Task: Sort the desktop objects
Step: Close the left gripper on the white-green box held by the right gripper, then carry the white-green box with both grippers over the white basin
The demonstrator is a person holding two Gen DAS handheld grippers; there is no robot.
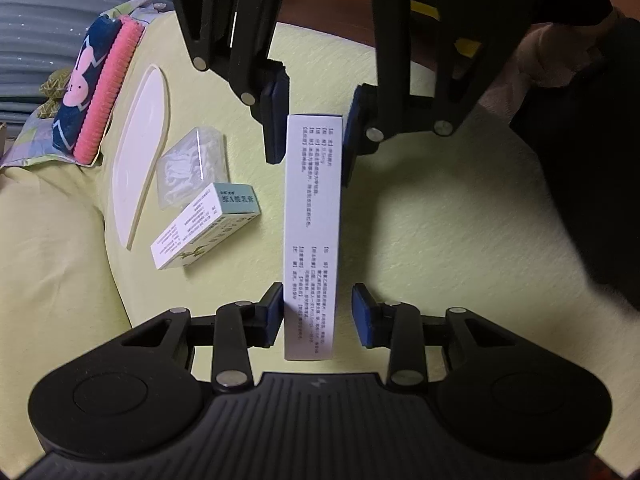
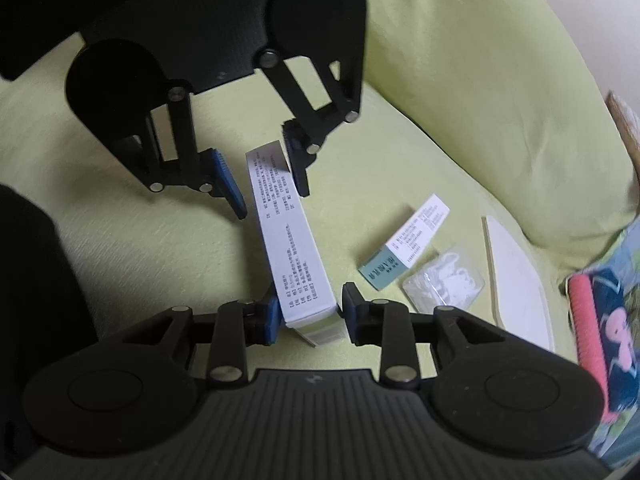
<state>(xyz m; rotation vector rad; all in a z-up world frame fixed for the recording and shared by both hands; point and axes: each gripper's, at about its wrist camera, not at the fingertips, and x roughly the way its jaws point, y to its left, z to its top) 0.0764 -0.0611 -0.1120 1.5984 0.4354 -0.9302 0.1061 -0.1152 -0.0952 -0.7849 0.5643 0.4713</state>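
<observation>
Yellow-green cloth (image 1: 440,220), long white printed box (image 1: 312,220) w/ black text, right gripper (image 2: 308,312) clamping it, left gripper (image 1: 318,316) open.

Both wrist cameras look down close over the yellow-green cloth (image 1: 440,216), facing each other; each sees the long white box (image 1: 312,232) at centre, the other gripper at 12 o'clock

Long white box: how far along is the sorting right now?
Done: nothing looks sorted yet. In hand: the long white box, apparently clamped at one end by the right gripper, with the left gripper open around the other end. Remaining: the small teal-ended box, the clear packet and the white tray lie loose.
</observation>
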